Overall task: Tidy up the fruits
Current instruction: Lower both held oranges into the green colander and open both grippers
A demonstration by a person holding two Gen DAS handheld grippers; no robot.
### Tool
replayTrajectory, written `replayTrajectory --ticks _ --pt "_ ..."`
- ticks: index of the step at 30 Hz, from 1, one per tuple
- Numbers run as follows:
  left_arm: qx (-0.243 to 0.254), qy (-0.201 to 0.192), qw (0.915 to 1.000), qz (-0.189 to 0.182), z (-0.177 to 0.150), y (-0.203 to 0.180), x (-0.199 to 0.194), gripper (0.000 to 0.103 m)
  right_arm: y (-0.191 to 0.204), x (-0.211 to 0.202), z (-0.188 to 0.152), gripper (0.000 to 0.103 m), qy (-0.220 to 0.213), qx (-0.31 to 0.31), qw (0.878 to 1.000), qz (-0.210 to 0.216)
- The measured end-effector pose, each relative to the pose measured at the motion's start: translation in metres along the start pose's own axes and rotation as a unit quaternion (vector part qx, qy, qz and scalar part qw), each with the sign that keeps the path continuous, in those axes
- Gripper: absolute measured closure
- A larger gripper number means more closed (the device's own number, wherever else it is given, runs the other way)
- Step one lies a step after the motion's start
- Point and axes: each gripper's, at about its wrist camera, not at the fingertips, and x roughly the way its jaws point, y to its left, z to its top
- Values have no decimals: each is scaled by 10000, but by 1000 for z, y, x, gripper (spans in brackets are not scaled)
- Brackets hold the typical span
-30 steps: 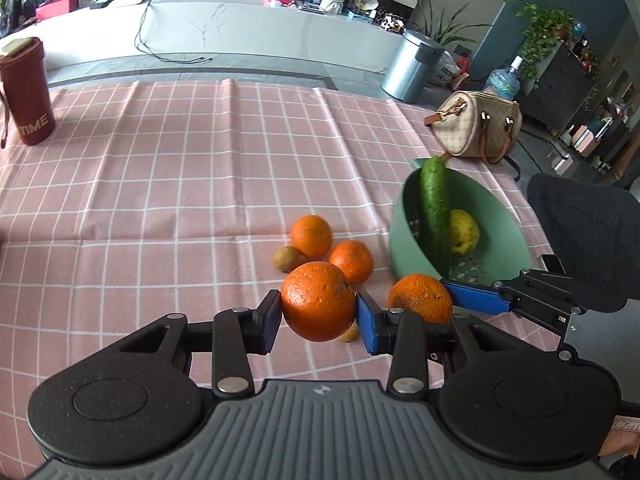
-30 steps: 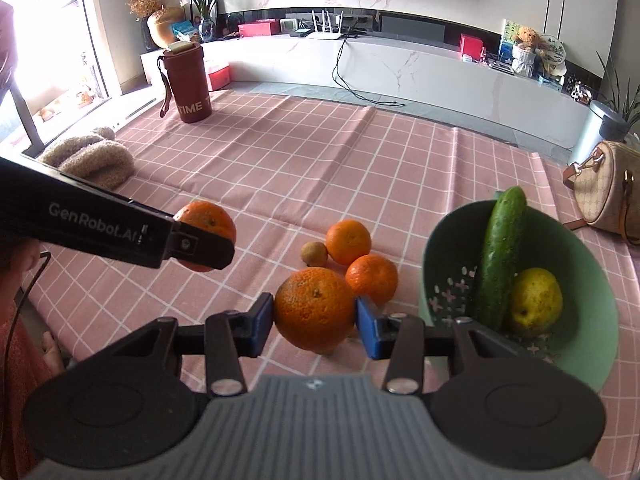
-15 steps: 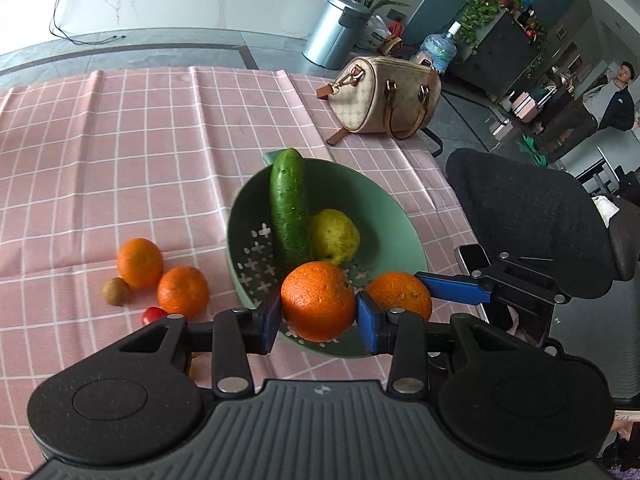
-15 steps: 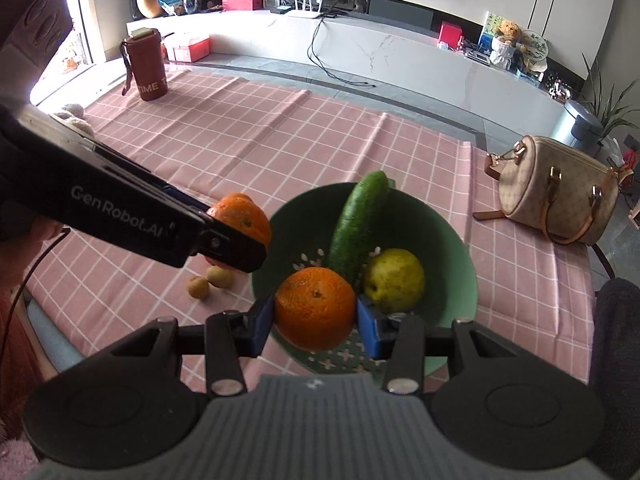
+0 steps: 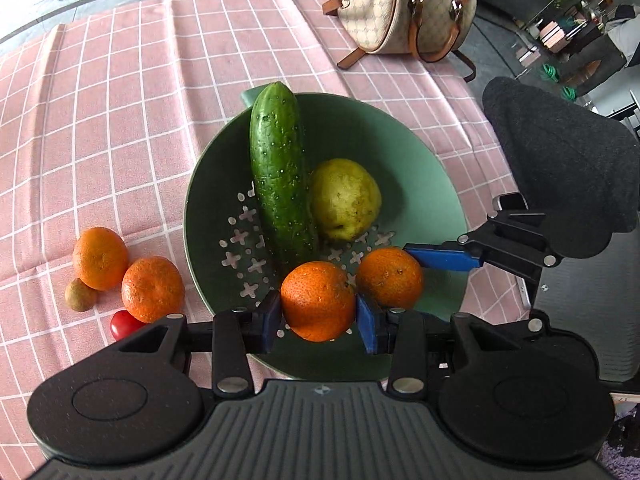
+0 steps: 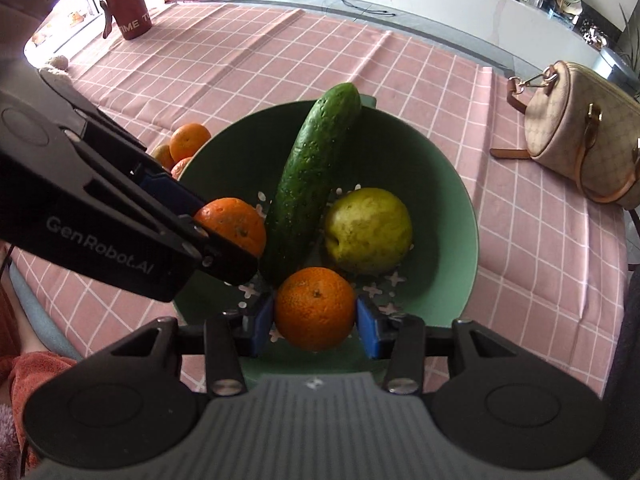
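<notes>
A green colander bowl [image 5: 432, 184] with cross-shaped holes holds a dark cucumber [image 5: 278, 176], leaning with its far end on the rim, and a yellow-green pear [image 5: 344, 198] touching its side. Two oranges are held above the bowl's near part: one [image 5: 318, 300] in the left tongs [image 5: 318, 318], the other [image 6: 315, 308] in the right tongs [image 6: 315, 322]. Two more oranges [image 5: 152, 288], a small brown fruit [image 5: 80, 295] and a cherry tomato [image 5: 124, 323] lie clustered just left of the bowl.
</notes>
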Motion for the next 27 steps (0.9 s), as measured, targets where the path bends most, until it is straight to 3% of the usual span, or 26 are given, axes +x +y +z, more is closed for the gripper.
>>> replayTrajectory --ticks 11,18,22,25,27 --pt "192 526 9982 220 11 -5 22 57 -4 32 11 61 443 -302 9984 177" --pt "436 544 9965 464 11 -14 27 57 -5 39 10 60 509 -319 9980 204" --pt "412 519 9969 421 13 -12 27 48 -5 37 9 60 502 -322 9981 146" --pt "383 448 9972 456 12 -11 22 38 -2 32 11 46 433 -292 9985 162" --pt "409 386 9973 472 12 -11 17 38 1 28 12 43 389 -346 9986 122"
